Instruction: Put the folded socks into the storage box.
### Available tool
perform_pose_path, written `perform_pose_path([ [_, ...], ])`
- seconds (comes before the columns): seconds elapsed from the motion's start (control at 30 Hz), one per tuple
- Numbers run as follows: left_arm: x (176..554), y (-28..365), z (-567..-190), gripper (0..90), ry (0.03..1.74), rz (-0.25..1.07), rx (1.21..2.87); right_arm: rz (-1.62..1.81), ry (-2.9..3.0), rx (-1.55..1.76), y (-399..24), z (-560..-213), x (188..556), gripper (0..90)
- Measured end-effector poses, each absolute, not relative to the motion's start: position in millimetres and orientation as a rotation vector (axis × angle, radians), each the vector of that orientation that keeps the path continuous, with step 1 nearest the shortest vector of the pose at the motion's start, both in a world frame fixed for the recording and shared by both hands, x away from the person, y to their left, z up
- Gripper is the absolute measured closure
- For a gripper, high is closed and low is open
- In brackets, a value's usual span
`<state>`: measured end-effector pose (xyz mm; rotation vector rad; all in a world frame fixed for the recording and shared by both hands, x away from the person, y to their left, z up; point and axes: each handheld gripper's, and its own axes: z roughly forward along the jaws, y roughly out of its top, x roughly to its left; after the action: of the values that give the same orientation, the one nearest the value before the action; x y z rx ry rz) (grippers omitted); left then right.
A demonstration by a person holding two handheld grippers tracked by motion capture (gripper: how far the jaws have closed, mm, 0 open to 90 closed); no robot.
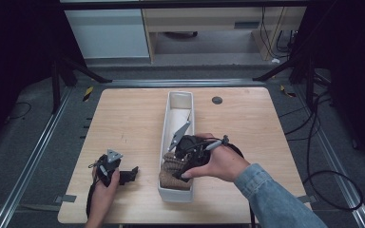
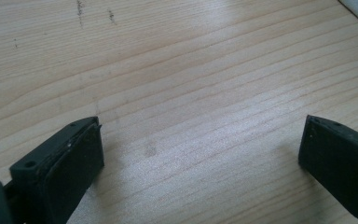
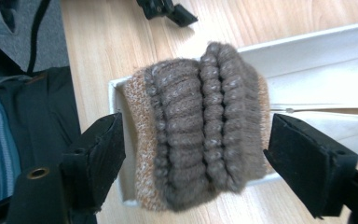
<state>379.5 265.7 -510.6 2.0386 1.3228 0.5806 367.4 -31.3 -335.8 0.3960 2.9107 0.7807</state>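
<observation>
the right tool point(image 3: 193, 154) hangs over the near end of the long white tray point(image 1: 190, 102), its jaws spread wide on either side of the rolled brown knit socks point(image 3: 200, 121), pads clear of the wool, and the bundle sits in that near end of the tray on the wooden counter point(image 1: 123, 118). off to the left the left tool point(image 2: 200, 154) rests low over bare counter beside the tray, jaws wide apart with nothing between them.
</observation>
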Motion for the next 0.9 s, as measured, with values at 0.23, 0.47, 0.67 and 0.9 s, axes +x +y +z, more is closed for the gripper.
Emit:
perform_pose_path([
  [0.23,379.5,265.7,-510.6,0.0,1.323,0.580,2.038,0.826,2.873,0.410,-44.9,-315.7,370.3,34.4],
  [0.47,379.5,265.6,-510.6,0.0,1.324,0.581,2.038,0.858,2.871,0.419,-53.7,-303.8,375.0,55.4],
  [0.67,379.5,265.7,-510.6,0.0,1.323,0.581,2.039,0.885,2.864,0.442,-55.4,-301.2,379.1,78.5],
  [0.9,379.6,265.7,-510.6,0.0,1.323,0.580,2.039,0.893,2.894,0.450,-47.2,-307.9,383.1,90.0],
])
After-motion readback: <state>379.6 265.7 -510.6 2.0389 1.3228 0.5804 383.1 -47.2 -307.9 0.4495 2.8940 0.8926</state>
